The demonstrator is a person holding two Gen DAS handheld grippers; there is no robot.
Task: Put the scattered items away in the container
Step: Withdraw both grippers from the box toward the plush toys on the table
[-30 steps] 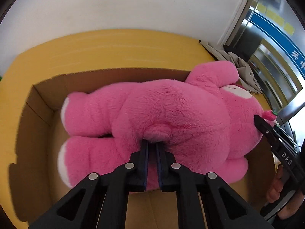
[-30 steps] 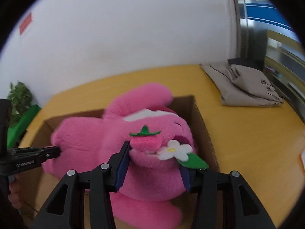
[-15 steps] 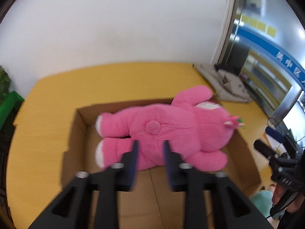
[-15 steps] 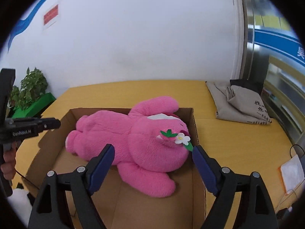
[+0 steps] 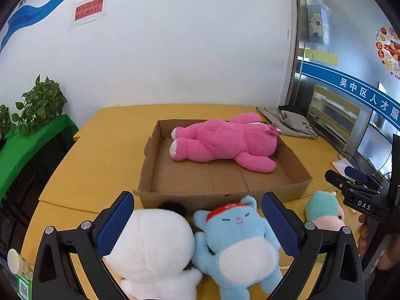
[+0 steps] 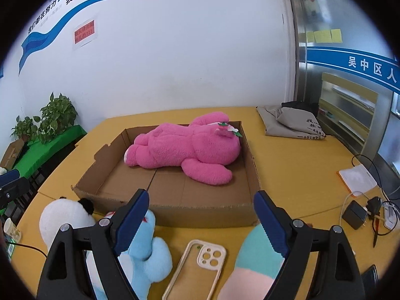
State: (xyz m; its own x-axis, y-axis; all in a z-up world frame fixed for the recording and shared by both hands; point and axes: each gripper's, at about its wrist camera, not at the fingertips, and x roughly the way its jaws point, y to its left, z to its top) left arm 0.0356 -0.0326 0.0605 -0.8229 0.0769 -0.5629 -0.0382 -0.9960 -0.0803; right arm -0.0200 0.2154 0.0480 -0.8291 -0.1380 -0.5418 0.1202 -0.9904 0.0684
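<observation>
nearest the left camera, the left claw (image 5: 197, 221) has its jaws opening, now spread very wide with nothing clamped; a white plush with black ears (image 5: 152, 247) and a light blue cat plush (image 5: 235, 245) lie on the yellow tabletop (image 5: 95, 165) below and between its blue pads, and both toys are cut off at the bottom edge. the right claw (image 6: 201, 218) stands wide apart and holds nothing; in its view a cream phone case (image 6: 197, 265) lies on the tabletop between its arms, the blue cat's face is covered by the left finger, and a teal and peach plush (image 6: 252, 260) is partly behind the right finger, so its shape is hard to read. at the right edge of the left view a person's hand (image 5: 363, 235) shows only in part behind the other tool. just beyond the toys sits the open cardboard box (image 5: 297, 167), its near wall touching or almost touching the white plush. inside, toward the far right corner, a pink bear plush (image 5: 220, 142) lies stretched out with its face turned away, one ear over the far rim. farther right a folded grey cloth bag (image 6: 292, 122) lies on the tabletop, and cables and a charger (image 6: 353, 213) clutter the right side, too small to sort out. far left, potted plants (image 6: 57, 115) stand on a green-covered shelf.
</observation>
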